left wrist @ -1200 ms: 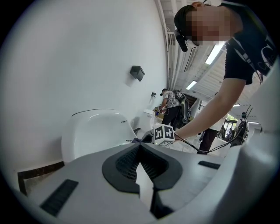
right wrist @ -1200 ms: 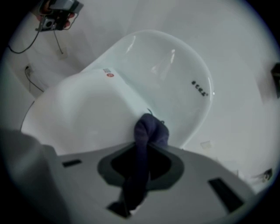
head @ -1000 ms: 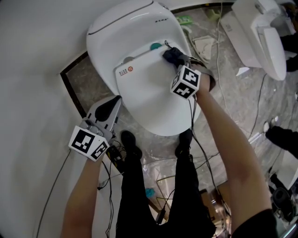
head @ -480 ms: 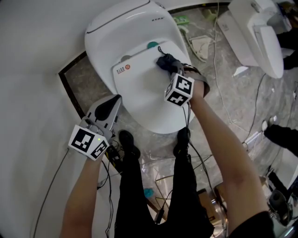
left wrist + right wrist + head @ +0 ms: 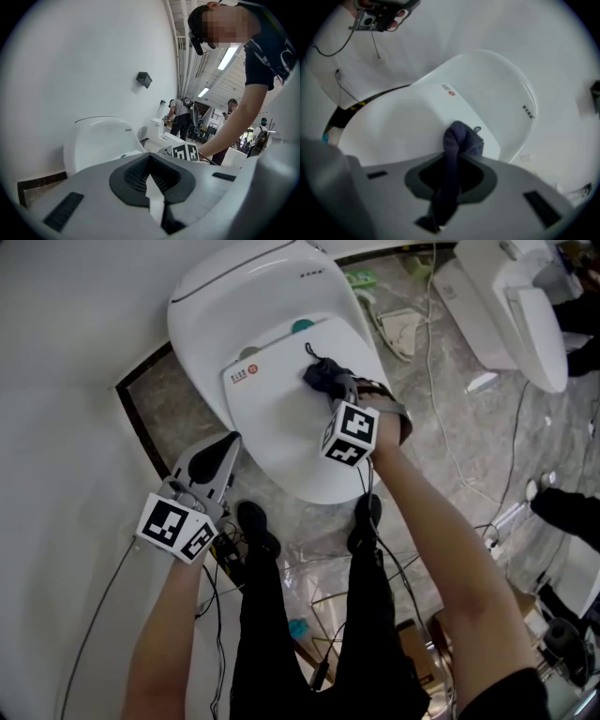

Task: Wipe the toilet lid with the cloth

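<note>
the wiping stroke looks under way: the right gripper (image 5: 336, 383) is clamped on the dark cloth (image 5: 321, 374), which is bunched between its jaws and pressed onto the white toilet lid (image 5: 281, 442) near the hinge end. the left gripper (image 5: 217, 461) hangs beside the lid's left edge, jaws together on nothing. next, i judge, the cloth needs dragging over the bare front part, kept flat under steady pressure

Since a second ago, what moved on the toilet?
The right tool, still clamped on the dark cloth, slid it leftward across the toilet lid, toward the red logo. The left tool stayed shut and empty beside the toilet.
</note>
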Demonstrator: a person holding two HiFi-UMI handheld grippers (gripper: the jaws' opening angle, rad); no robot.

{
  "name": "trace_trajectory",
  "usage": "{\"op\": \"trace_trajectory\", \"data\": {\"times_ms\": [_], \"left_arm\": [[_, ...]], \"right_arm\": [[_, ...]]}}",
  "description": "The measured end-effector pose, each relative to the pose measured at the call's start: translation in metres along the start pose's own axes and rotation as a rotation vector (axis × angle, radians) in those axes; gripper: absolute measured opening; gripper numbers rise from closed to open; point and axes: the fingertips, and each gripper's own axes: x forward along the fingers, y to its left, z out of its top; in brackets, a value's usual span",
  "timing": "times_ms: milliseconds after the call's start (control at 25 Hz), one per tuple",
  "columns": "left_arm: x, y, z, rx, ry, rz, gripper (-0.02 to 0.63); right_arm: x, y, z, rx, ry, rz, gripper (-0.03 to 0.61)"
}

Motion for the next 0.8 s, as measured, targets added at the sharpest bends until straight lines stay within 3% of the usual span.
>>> {"op": "trace_trajectory", "data": {"times_ms": [800], "left_arm": [[0.005,-0.011,0.001,0.019,0.006,-0.020,0.014]], "right_arm": [[-0.024,0.067,0.020,0.000,-0.040,0.037,0.069]]}}
